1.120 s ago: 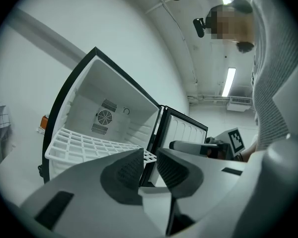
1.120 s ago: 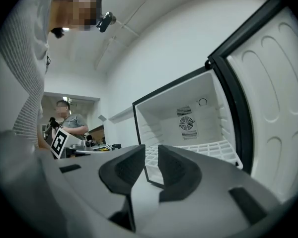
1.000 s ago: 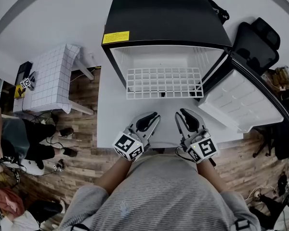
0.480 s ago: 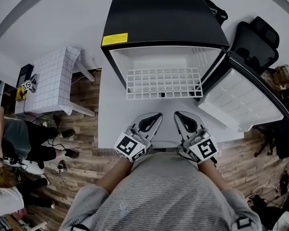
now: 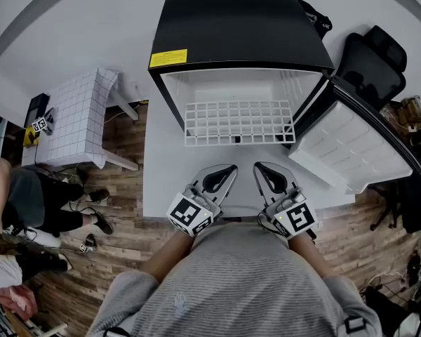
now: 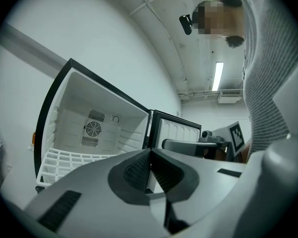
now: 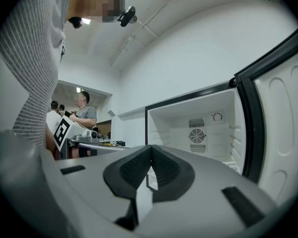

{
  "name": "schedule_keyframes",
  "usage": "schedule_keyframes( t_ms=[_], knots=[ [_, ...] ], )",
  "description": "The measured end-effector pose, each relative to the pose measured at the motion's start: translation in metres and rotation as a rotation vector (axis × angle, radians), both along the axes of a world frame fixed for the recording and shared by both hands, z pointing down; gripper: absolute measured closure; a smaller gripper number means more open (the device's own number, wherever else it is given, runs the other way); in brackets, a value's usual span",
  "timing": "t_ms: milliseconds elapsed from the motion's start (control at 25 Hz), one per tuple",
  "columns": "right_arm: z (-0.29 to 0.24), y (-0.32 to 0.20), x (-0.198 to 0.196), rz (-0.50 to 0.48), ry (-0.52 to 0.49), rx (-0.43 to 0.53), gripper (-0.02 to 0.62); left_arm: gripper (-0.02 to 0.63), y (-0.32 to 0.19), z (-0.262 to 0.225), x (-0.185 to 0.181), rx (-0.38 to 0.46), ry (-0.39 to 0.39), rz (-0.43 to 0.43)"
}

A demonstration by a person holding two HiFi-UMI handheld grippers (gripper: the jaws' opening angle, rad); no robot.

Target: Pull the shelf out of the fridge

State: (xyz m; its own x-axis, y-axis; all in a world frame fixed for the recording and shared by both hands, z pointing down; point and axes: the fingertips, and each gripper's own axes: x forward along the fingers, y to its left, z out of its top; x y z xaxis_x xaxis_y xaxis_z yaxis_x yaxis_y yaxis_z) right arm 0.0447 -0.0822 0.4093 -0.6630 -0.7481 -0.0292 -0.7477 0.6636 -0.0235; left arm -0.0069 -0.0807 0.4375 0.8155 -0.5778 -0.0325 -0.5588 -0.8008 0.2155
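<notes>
A small black fridge [image 5: 238,30] stands on the white table [image 5: 161,167] with its door [image 5: 354,142] swung open to the right. A white wire shelf [image 5: 238,121] sits low in it, its front edge sticking out past the opening; it also shows in the left gripper view as the shelf [image 6: 64,160]. The fridge's white interior [image 7: 198,133] with a round fan shows in the right gripper view. My left gripper [image 5: 229,168] and right gripper [image 5: 261,167] rest side by side near the table's front edge, short of the shelf. Both are shut with nothing between the pads.
A small table with a white checked cloth [image 5: 74,114] stands at the left. A black office chair [image 5: 375,58] is behind the open door. People stand on the wooden floor [image 5: 119,237] at the far left. Bare tabletop lies between grippers and fridge.
Both grippers have closed their jaws; they stood partly open a second ago. They have barely shifted on the table. The people at the left have moved.
</notes>
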Motion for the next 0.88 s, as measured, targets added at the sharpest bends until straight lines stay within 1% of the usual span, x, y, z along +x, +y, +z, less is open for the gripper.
schedule_keyframes(
  t_ms=[280, 560, 760, 880],
  knots=[
    [0.0002, -0.0012, 0.0018, 0.004, -0.003, -0.007, 0.583, 0.595, 0.0008, 0.0006, 0.0001, -0.008, 0.000, 0.004],
    [0.0016, -0.0038, 0.0055, 0.022, 0.019, -0.013, 0.583, 0.595, -0.0002, 0.0014, -0.0003, -0.013, 0.001, 0.003],
    [0.0001, -0.0047, 0.0077, 0.019, 0.012, -0.011, 0.583, 0.595, -0.0005, 0.0012, 0.0020, -0.012, -0.009, 0.005],
    [-0.0010, -0.0044, 0.0064, 0.015, 0.008, -0.006, 0.583, 0.595, -0.0003, 0.0021, 0.0018, -0.007, -0.001, 0.004]
  ],
)
